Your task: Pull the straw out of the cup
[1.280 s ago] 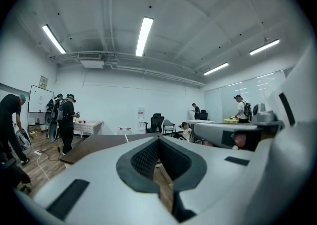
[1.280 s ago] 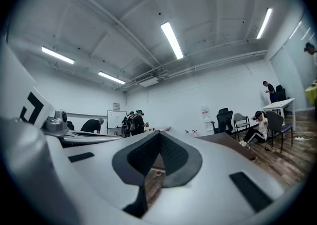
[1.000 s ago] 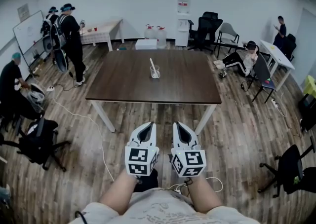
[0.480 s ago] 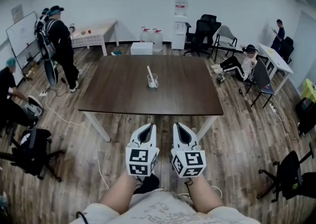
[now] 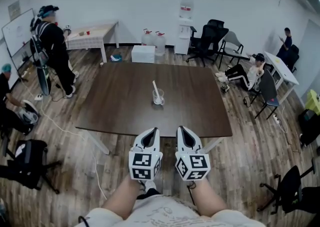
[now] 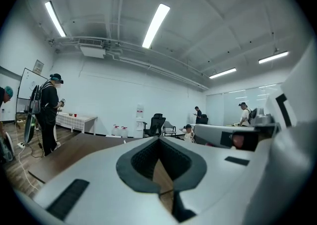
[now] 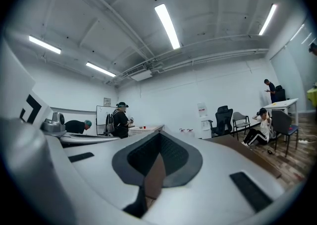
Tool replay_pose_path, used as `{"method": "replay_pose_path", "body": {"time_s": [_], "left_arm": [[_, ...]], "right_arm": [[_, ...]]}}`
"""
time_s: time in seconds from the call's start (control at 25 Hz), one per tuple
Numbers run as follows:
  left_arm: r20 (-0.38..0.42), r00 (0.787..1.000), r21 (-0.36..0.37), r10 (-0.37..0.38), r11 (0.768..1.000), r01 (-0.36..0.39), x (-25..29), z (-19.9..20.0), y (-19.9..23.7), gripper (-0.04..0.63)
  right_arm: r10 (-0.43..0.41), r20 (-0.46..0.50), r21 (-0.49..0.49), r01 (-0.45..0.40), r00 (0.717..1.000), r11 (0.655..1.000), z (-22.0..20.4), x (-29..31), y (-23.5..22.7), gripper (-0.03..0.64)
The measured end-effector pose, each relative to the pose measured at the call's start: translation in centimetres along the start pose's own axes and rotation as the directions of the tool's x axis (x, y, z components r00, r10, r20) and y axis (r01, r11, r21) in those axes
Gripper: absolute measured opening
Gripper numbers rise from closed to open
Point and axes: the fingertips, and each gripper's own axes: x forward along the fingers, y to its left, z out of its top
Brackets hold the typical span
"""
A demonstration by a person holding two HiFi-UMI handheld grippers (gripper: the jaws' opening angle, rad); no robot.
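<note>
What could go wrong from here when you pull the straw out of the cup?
1. The cup stands loose in the middle of the table. Pulling the tilted straw without steadying the cup may tip or drag it.
2. The left hand-held gripper and the right hand-held gripper are both shut and short of the table. Reaching in without opening could knock the thin straw aside.

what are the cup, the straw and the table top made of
Cup: clear glass or plastic, with see-through walls. Straw: white and matte, plastic or paper; cannot tell which. Table: dark brown wood-look top with low sheen; the grain is too small to confirm.
</note>
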Motion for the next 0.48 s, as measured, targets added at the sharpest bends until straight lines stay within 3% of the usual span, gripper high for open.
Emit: {"method": "replay_pose_path", "body": {"time_s": [0.48], "left_arm": [[-0.039, 0.999, -0.079, -0.018, 0.997, 0.015, 10.0, 0.0, 10.5, 0.000]], "right_arm": [[-0.008, -0.051, -0.064, 0.005, 0.999, 0.998, -1.3, 14.4, 0.4, 0.012]]}}
